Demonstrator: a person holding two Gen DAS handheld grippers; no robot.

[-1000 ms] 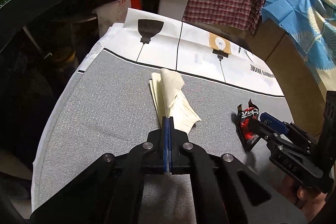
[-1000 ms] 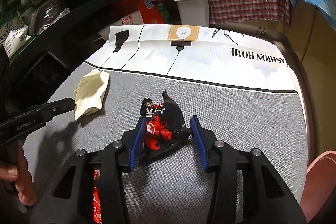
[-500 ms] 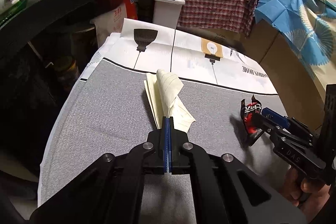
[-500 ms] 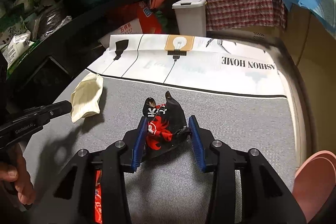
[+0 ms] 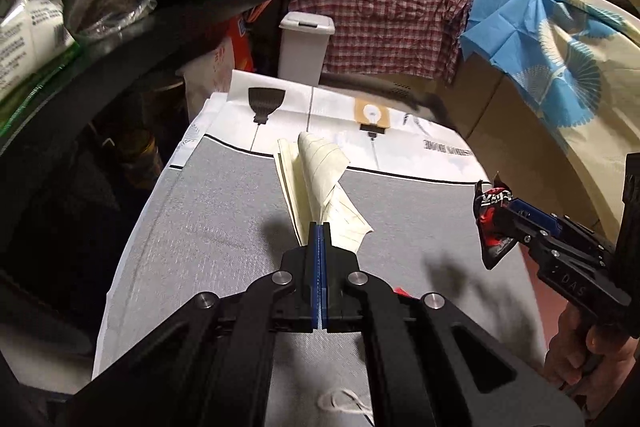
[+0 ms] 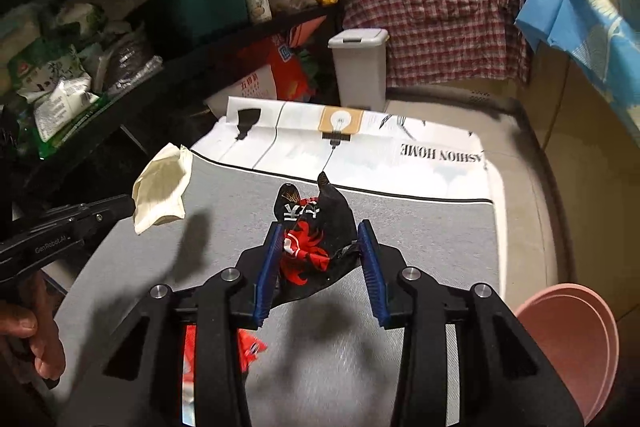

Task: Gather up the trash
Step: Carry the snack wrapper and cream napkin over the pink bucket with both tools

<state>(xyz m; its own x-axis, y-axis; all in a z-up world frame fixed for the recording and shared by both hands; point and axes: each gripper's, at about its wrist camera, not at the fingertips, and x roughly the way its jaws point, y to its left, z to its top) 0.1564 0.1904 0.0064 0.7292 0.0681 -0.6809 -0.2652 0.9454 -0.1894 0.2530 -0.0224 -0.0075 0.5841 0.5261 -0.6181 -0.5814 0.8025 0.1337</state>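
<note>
Right wrist: one wrapper (image 6: 316, 227), one paper (image 6: 162, 183).

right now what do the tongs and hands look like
Both tongs, left and right, are matte black linkage frames with silver pivot bolts and ribbed blue pads. White lettering marks their sides: "GenRobot.AI" on the left, "DAS" on the right. Bare hands grip the handles; no sleeves or cables show.

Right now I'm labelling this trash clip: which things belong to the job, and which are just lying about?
Job:
cream paper, pinched by left gripper
black-red wrapper, between right gripper pads
white bin
red wrapper on table

Bystanders:
plaid shirt
green box
pink plate
</note>
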